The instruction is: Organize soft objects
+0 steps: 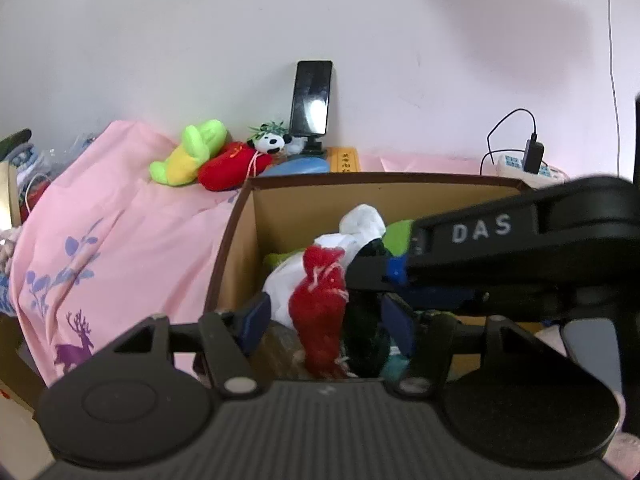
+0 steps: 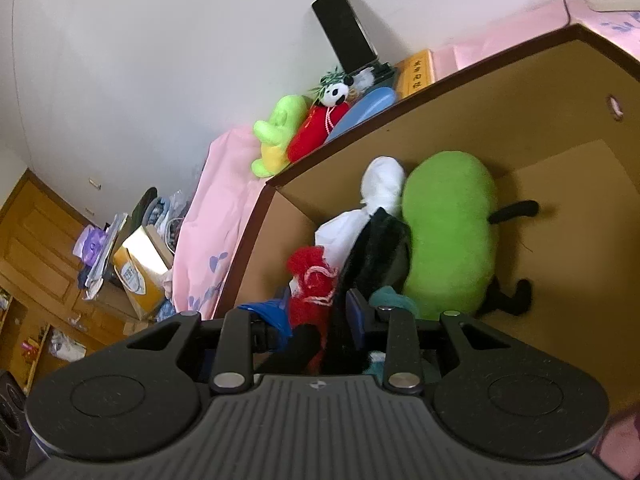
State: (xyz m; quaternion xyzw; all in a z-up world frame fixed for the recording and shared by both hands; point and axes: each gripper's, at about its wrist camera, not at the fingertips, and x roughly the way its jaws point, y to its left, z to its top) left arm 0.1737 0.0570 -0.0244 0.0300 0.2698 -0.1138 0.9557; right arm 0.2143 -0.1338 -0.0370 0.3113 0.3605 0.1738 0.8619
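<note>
Left wrist view shows our left tongs (image 1: 326,322) standing apart over the brown cardboard box (image 1: 240,240), with a soft doll of white cloth, red yarn and black plush (image 1: 320,304) between the blue pads (image 1: 256,314); the pads sit clear of it on both sides, gripping nothing. Across the right of this view we see our right tongs (image 1: 394,276), black and lettered, reaching to the doll's black part. From the right wrist view those right tongs (image 2: 320,316) are nearly closed, and the black plush strip runs between their pads, though we cannot tell for certain that they pinch it. The doll lies inside the box against its left wall, touching a large lime-green plush toy with black limbs (image 2: 448,236) further in. Outside the box, on the pink printed bedspread (image 1: 100,220) beyond its far left corner, rest a green-and-yellow plush (image 1: 188,152), a red plush (image 1: 228,168) and a small panda plush (image 1: 270,142).
</note>
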